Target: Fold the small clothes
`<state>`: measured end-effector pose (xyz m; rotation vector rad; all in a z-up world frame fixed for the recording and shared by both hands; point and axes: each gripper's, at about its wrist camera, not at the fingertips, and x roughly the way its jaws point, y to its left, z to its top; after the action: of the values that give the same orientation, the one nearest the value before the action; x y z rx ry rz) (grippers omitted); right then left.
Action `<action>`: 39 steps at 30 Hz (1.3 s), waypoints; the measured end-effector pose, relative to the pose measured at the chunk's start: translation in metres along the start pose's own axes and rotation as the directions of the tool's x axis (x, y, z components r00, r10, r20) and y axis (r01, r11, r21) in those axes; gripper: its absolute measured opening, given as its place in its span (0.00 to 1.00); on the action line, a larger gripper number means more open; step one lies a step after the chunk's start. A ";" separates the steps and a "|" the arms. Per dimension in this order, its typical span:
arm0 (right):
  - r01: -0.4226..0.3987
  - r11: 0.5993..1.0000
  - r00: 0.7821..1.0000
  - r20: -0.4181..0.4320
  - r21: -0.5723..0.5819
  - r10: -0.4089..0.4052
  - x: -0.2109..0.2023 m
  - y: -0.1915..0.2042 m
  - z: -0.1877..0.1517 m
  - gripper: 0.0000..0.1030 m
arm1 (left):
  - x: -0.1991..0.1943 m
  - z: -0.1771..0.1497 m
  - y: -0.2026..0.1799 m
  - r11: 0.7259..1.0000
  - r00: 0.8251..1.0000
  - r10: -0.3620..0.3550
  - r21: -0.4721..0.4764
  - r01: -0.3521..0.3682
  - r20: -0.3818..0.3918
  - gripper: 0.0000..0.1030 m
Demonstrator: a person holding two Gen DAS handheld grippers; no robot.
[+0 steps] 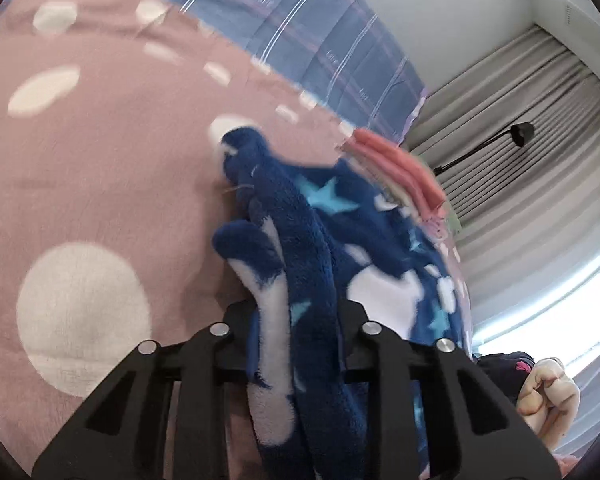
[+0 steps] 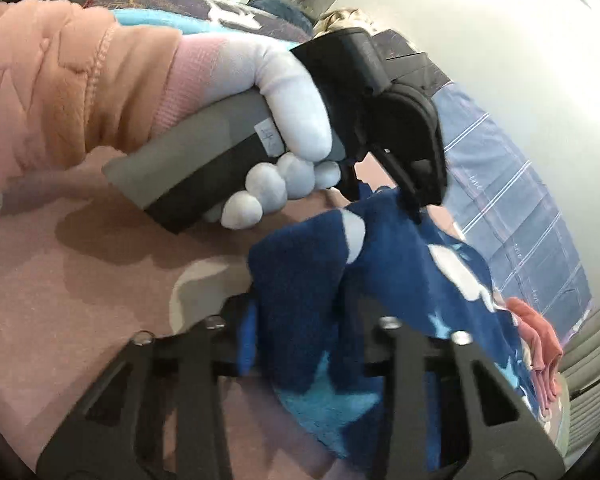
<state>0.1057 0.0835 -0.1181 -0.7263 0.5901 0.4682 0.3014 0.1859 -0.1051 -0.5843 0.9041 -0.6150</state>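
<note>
Fleece garment (image 1: 300, 240), navy with stars, lies bunched on my pink dotted bed cover (image 1: 100, 160); both grippers clench it, left gripper (image 1: 296, 320) and right gripper (image 2: 300, 316), fingertips buried in fabric. My gloved left hand (image 2: 276, 92) angles downward.

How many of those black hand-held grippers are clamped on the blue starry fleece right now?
2. The left hand-held gripper pinches one bunched edge of the fleece on the pink bedspread; the right hand-held gripper pinches another edge nearby.
</note>
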 end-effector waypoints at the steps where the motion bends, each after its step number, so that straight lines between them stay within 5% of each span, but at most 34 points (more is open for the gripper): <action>1: -0.017 0.999 0.999 0.030 0.047 0.016 -0.010 -0.010 0.000 0.25 | -0.006 0.003 -0.011 1.000 1.000 -0.010 0.012 0.009 0.018 0.27; 8: -0.017 0.957 0.985 0.169 0.290 -0.034 -0.076 -0.077 -0.012 0.22 | -0.017 0.024 -0.107 0.985 0.998 -0.012 0.175 0.000 0.069 0.27; 12: -0.068 0.886 0.976 0.213 0.459 -0.036 -0.107 -0.132 -0.038 0.22 | 0.004 0.028 -0.173 0.965 0.998 -0.022 0.262 0.007 0.055 0.27; 16: -0.145 0.767 0.966 0.259 0.625 -0.029 -0.138 -0.187 -0.080 0.22 | 0.037 0.023 -0.233 0.942 0.999 -0.029 0.334 0.022 0.016 0.27; 23: -0.273 0.505 0.948 0.317 0.819 -0.002 -0.180 -0.240 -0.181 0.21 | 0.136 -0.012 -0.318 0.888 0.994 0.032 0.459 0.021 -0.107 0.29; 28: -0.316 0.213 0.948 0.314 0.924 0.044 -0.176 -0.264 -0.284 0.21 | 0.218 -0.043 -0.346 0.899 0.977 0.044 0.436 0.052 -0.208 0.31; 33: -0.337 -0.018 0.936 0.337 0.941 0.105 -0.151 -0.263 -0.352 0.21 | 0.257 -0.073 -0.356 0.873 0.966 0.094 0.486 0.036 -0.240 0.31; 36: -0.364 -0.053 0.923 0.368 0.930 0.117 -0.149 -0.259 -0.363 0.21 | 0.252 -0.080 -0.362 0.854 0.968 0.087 0.518 0.050 -0.236 0.34; 39: -0.362 -0.013 0.924 0.361 0.932 0.123 -0.151 -0.262 -0.357 0.30 | 0.247 -0.074 -0.355 0.866 0.969 0.066 0.496 0.063 -0.239 0.34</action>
<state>0.0276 -0.3775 -0.1107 0.9009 0.7133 0.3019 0.2717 -0.2455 -0.0283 -0.0333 0.9295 -0.9002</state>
